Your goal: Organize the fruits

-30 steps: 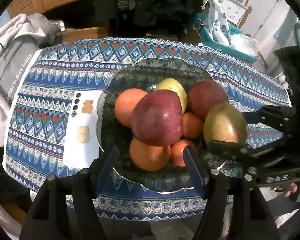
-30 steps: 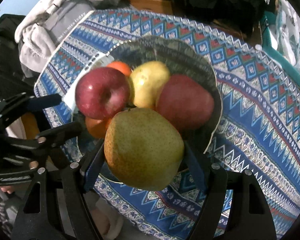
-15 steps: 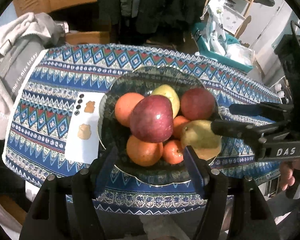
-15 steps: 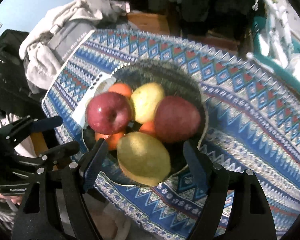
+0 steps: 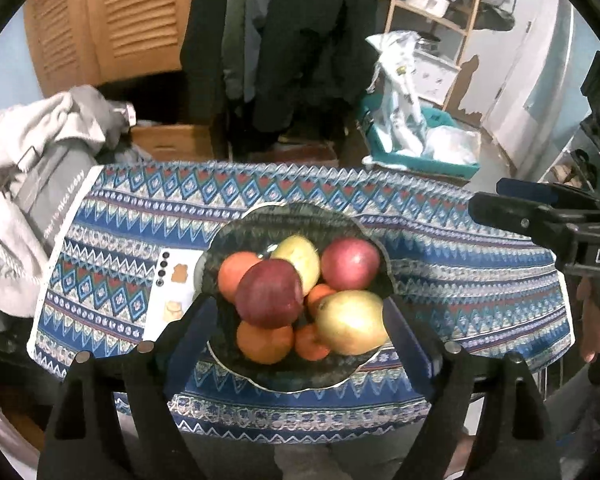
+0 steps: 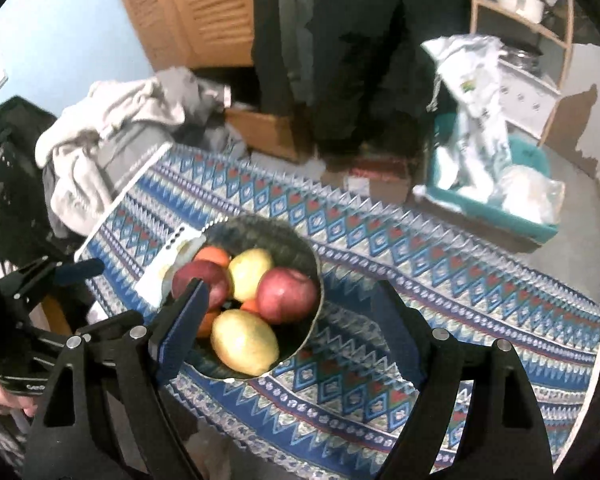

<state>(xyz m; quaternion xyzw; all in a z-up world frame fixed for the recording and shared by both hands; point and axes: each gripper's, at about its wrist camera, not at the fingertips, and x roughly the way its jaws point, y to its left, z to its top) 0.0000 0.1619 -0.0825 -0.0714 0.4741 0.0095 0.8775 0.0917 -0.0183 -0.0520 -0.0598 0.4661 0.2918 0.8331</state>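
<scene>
Left wrist view: the left claw (image 5: 296, 316) hangs released above the near edge of the desk (image 5: 460, 264), its fingers spread wide with nothing between them. Beyond the tips sits the dark bowl (image 5: 300, 220), heaped with fruit: a red apple (image 5: 269, 293) on top, a second red apple (image 5: 350, 263) behind, a yellow apple (image 5: 298, 258), a pear (image 5: 350, 322) at the near right, and oranges (image 5: 265, 340) beneath. A white phone (image 5: 172, 294) lies just left of the bowl, touching its rim. The right claw (image 5: 504, 204) shows at the far right, off to the side of the bowl; its fingers look close together, though I cannot tell whether they meet.

Right wrist view: the right claw (image 6: 288, 300) is released and empty, held high over the desk. The bowl (image 6: 268, 228) lies ahead, toward the left finger (image 6: 184, 320), which overlaps its rim in view. The pear (image 6: 244, 342) is nearest. A blue patterned cloth (image 6: 440, 280) covers the desk. Grey clothes (image 6: 112, 136) are piled at the far left, and a teal tub (image 6: 496, 196) with bags stands on the floor beyond.
</scene>
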